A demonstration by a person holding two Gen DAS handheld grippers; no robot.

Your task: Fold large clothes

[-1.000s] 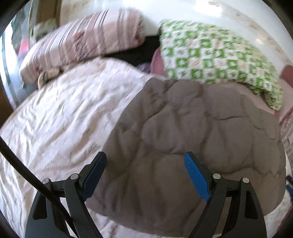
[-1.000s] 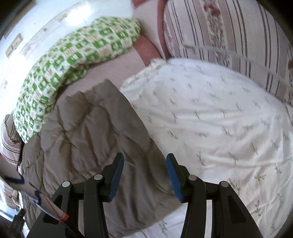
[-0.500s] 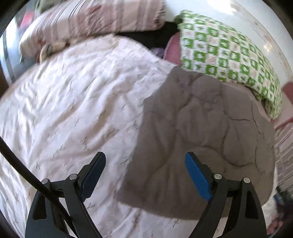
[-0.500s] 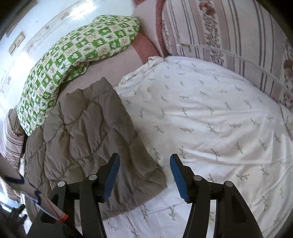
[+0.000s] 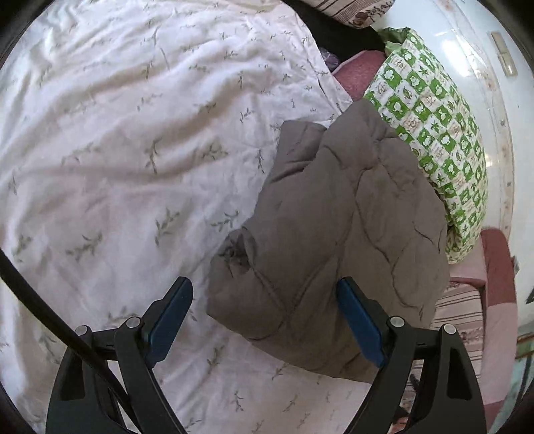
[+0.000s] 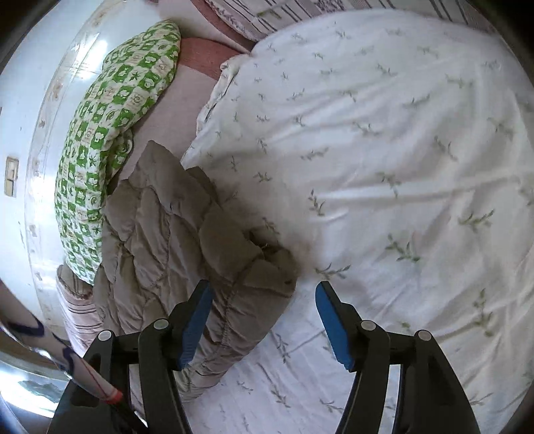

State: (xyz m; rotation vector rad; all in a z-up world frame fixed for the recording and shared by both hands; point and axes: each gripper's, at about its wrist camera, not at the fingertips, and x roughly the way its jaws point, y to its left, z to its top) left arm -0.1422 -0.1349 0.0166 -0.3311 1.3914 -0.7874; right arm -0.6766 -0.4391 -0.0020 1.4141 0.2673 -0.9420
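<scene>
A folded grey-brown quilted jacket [image 5: 333, 227] lies on a white leaf-print bedspread [image 5: 133, 150]; in the right wrist view the same jacket [image 6: 187, 240] sits at lower left. My left gripper [image 5: 263, 317] hovers over its near edge, jaws wide open, blue pads clear of the cloth. My right gripper [image 6: 262, 320] hangs above the jacket's near corner with its jaws opening; the corner lies below the gap and the pads do not press on it.
A green-and-white checked pillow [image 5: 434, 143] lies beside the jacket, also as the checked pillow [image 6: 106, 133]. Striped pink bedding [image 6: 300, 13] lies at the far end. A white wall [image 6: 33, 117] runs behind the pillow. The bedspread [image 6: 383, 167] spreads wide to the right.
Both grippers dropped closer to the bed and rolled, so the jacket shifted in each view. The right gripper's jaws spread wider. The jacket itself stayed put.
</scene>
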